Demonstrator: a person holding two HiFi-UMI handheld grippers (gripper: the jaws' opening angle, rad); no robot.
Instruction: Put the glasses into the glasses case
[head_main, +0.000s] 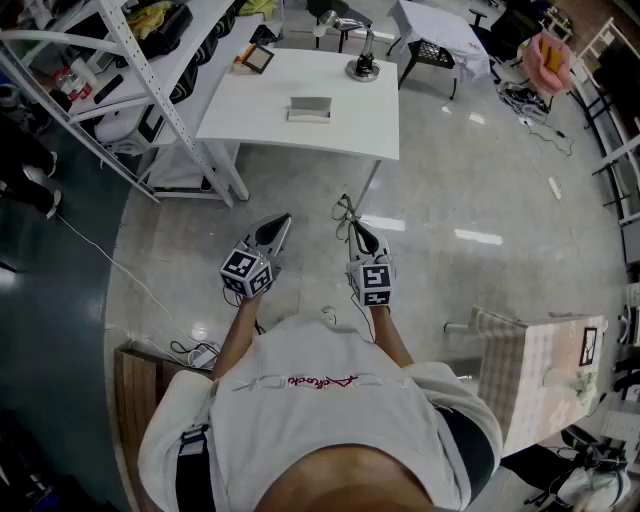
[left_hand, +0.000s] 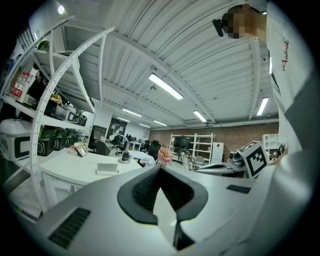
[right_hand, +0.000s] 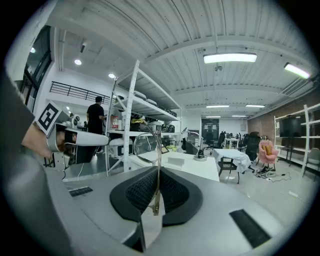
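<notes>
Head view: white table carries glasses case, lamp and small frame.

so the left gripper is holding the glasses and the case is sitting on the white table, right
Not quite: it is the right gripper that holds the glasses. The right gripper view shows the frame pinched between its jaws. The left gripper is shut on nothing. The case does sit on the white table.
</notes>
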